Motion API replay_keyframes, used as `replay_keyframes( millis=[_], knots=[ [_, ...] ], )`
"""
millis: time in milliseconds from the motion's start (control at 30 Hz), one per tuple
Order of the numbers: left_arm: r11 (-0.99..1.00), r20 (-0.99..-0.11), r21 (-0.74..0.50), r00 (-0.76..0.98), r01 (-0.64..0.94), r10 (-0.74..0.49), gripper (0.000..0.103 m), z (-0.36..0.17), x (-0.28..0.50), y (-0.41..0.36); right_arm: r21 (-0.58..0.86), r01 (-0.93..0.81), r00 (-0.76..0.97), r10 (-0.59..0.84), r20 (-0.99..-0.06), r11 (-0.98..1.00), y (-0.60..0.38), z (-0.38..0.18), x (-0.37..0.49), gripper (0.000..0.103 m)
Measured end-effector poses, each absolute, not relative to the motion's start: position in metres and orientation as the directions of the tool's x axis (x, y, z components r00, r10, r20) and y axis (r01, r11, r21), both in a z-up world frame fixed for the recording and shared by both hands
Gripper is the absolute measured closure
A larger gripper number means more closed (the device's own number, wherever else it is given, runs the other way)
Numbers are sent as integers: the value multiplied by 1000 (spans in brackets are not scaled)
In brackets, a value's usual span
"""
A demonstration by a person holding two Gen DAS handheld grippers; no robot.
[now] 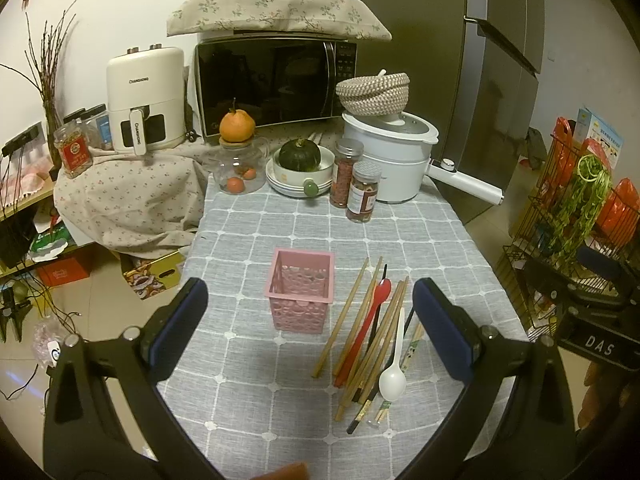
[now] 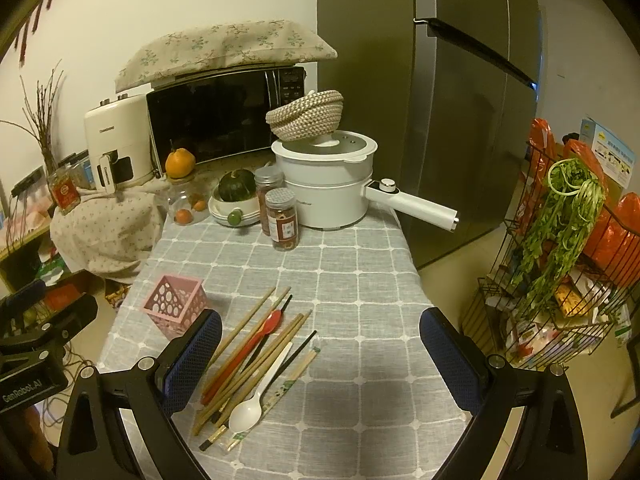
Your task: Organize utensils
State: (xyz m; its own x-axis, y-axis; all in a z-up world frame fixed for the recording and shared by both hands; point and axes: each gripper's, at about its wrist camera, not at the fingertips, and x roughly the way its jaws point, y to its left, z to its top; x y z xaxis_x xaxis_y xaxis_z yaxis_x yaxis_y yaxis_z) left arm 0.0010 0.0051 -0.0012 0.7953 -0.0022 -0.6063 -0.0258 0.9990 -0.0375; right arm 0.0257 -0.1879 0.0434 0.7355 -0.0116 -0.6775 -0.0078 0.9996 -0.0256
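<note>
Hovering wide open and empty, the left tongs [image 1: 310, 326] and right tongs [image 2: 320, 354] have sorted nothing yet: chopsticks [image 1: 352, 316], red spoon [image 1: 370, 320] and white spoon [image 1: 394, 372] lie heaped on the desk [image 1: 260, 232] just right of the empty pink holder [image 1: 301, 290].

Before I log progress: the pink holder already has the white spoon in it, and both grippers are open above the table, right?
Not quite. The white spoon still lies on the table among the chopsticks, beside the pink holder, as the left wrist view shows. The left gripper and right gripper are both open.
</note>
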Motion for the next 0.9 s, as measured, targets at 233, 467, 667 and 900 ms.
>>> replay_keyframes(
  millis=[233,467,667,900],
  knots=[
    [999,-607,-37,795,-26,-2,1,-2,0,3,-26,-7,736,-13,-677,1000,-187,43,26,3],
    [999,-606,-39,796,-27,-2,1,-2,0,3,-26,-9,736,-11,-677,1000,-188,43,26,3],
    [999,-606,-36,796,-26,-1,1,-2,1,0,-25,-11,734,-9,-680,1000,-187,42,26,3],
    [999,-604,-37,797,-27,-1,1,-2,0,0,-26,-11,734,-9,-679,1000,-187,42,26,3]
  ],
)
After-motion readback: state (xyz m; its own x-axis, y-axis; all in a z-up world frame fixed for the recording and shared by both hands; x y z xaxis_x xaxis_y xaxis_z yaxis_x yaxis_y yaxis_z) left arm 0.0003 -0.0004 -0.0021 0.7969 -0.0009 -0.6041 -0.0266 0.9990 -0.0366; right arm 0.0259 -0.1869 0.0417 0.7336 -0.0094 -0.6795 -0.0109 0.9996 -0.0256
